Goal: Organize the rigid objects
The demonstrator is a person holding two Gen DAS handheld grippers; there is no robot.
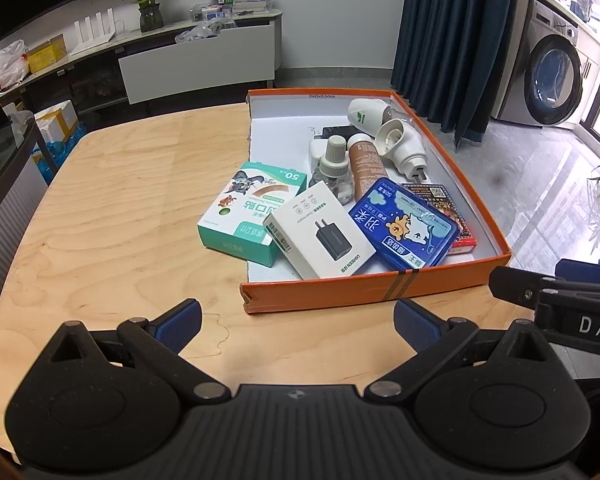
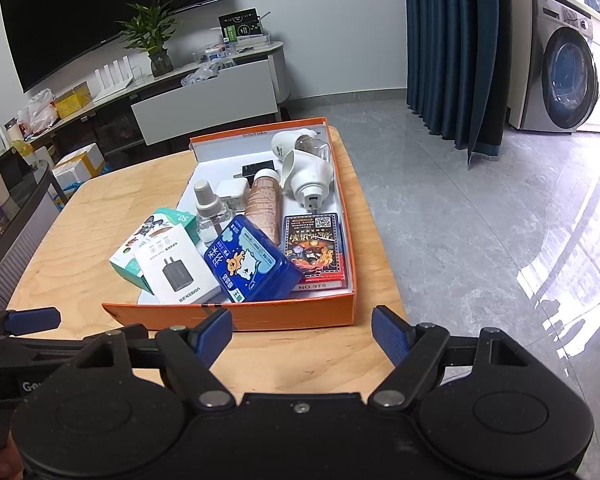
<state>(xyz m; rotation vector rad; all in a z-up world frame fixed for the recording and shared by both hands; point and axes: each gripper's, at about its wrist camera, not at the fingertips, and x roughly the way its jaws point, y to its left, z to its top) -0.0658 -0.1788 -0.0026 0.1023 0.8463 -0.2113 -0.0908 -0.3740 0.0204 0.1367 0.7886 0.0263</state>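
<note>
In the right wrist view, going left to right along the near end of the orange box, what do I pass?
Green adhesive bandage box → white UGREEN charger box → blue lidded case with cartoon bear → deck of playing cards, all lying within the orange box.

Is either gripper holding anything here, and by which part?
Nothing is held. The left gripper and right gripper are both open, short of the orange box.

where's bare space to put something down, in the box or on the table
Bare wood on the table left of the orange box. Inside, only the white floor at the far-left corner is free. The near end, around the charger box and blue case, is crowded.
</note>
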